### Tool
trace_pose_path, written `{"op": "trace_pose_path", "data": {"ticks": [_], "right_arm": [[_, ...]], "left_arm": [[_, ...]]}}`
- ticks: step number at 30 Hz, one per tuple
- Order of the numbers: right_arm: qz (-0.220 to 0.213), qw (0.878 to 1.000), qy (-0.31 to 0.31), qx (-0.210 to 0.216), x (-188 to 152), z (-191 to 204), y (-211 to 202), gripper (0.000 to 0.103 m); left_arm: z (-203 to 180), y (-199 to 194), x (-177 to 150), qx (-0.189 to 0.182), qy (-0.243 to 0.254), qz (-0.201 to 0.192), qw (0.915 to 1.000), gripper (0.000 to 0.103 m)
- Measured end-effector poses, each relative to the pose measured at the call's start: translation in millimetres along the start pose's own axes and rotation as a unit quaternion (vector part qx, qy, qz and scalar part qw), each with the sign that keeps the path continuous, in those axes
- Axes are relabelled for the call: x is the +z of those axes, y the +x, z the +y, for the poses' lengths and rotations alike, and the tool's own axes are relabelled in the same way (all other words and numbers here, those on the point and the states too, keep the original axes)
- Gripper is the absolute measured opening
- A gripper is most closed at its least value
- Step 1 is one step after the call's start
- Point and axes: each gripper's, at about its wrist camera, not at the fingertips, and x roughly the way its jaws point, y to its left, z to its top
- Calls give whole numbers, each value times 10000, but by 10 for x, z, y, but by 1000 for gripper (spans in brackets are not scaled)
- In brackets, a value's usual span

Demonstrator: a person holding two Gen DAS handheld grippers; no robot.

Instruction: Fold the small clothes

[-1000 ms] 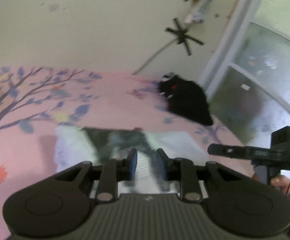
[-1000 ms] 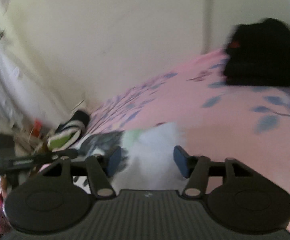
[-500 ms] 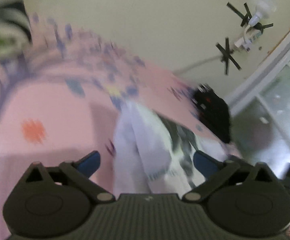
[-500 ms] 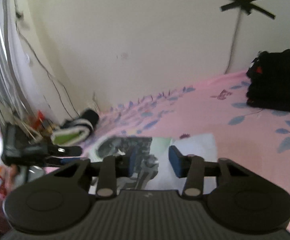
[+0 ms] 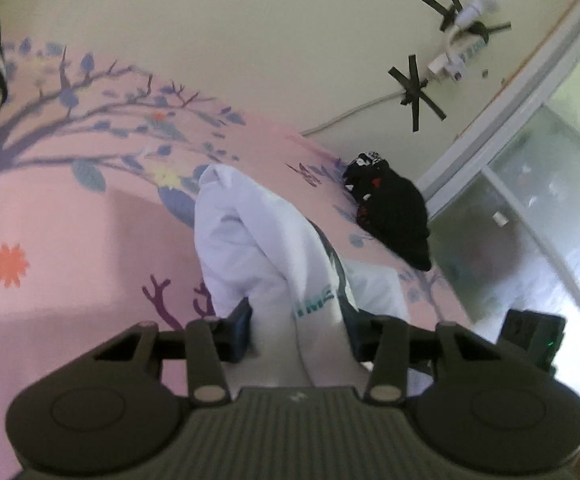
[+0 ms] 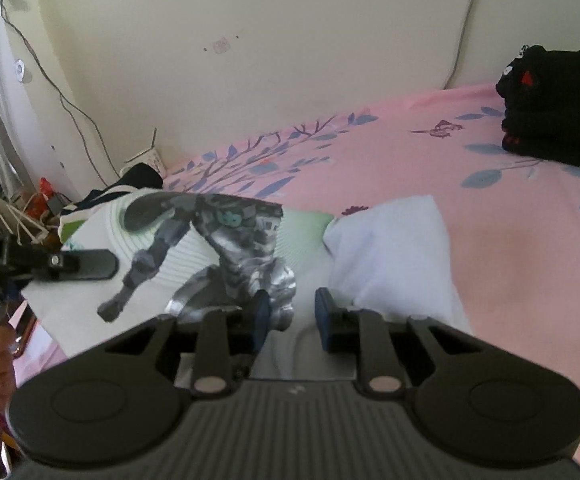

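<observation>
A small white T-shirt with a grey armoured-figure print (image 6: 218,248) lies on the pink floral sheet (image 6: 409,168). In the left wrist view the shirt (image 5: 258,240) is bunched and raised between my left gripper's (image 5: 297,328) blue pads, which stand partly apart with cloth between them. In the right wrist view my right gripper (image 6: 291,312) has the shirt's near edge between its narrowly spaced pads. The left gripper (image 6: 70,264) shows at the shirt's left edge. The right gripper's body (image 5: 529,336) shows at the right edge of the left wrist view.
A folded black garment (image 6: 557,108) lies at the far right of the bed by the wall; it also shows in the left wrist view (image 5: 389,212). A striped black, white and green item (image 6: 102,200) and clutter with cables (image 6: 30,208) sit at the bed's left end. A window (image 5: 549,208) is at the right.
My left gripper opened wide half a second ago and has now narrowed around bunched cloth. My right gripper narrowed on the near edge. The shirt's left part has lifted off the sheet.
</observation>
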Motion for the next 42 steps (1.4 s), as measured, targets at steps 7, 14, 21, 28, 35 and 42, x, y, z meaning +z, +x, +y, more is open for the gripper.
{"op": "trace_pose_path", "data": {"ticks": [7, 14, 21, 28, 35, 42], "right_arm": [[99, 9997, -134, -189, 28, 94, -1, 14], [133, 9991, -238, -329, 35, 146, -1, 15], [135, 9992, -236, -308, 34, 138, -6, 15], [133, 9991, -262, -318, 33, 146, -5, 16], [124, 9991, -267, -315, 30, 144, -6, 16], [-36, 9996, -190, -213, -32, 123, -36, 17]], "left_arm": [[191, 69, -28, 358, -117, 73, 9993, 57], [214, 77, -55, 541, 54, -3, 9985, 74], [305, 91, -60, 456, -94, 36, 9989, 81], [279, 116, -89, 388, 2, -33, 9992, 85], [212, 153, -137, 314, 305, -6, 9990, 103], [205, 144, -181, 341, 505, -52, 9981, 103]]}}
